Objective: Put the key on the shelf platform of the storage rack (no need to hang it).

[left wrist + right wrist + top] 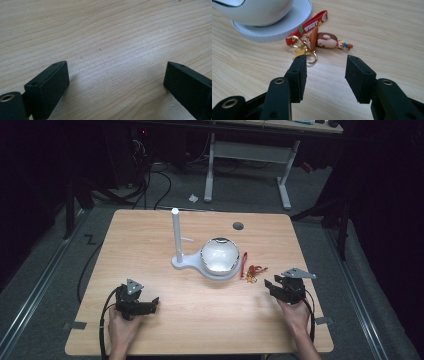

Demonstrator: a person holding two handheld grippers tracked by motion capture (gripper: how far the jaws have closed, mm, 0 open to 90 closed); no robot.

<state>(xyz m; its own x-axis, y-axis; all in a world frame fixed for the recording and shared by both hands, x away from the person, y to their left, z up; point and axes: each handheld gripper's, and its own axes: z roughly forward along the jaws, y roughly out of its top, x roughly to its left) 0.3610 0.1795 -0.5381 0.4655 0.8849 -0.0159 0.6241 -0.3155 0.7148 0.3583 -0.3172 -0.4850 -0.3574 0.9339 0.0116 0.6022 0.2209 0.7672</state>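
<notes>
On the table [150, 240], nothing's really happening yet: the keychain [322, 41] is lying untouched beside the white stand [192, 262], right gripper [325, 67] hovering near it open, left gripper [116, 80] sitting open and empty.

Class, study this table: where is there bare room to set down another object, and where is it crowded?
Free: the table left of the white stand, and the near strip between the left gripper and right gripper. Crowded: the middle, where bowl, stand base and keychain cluster.
</notes>
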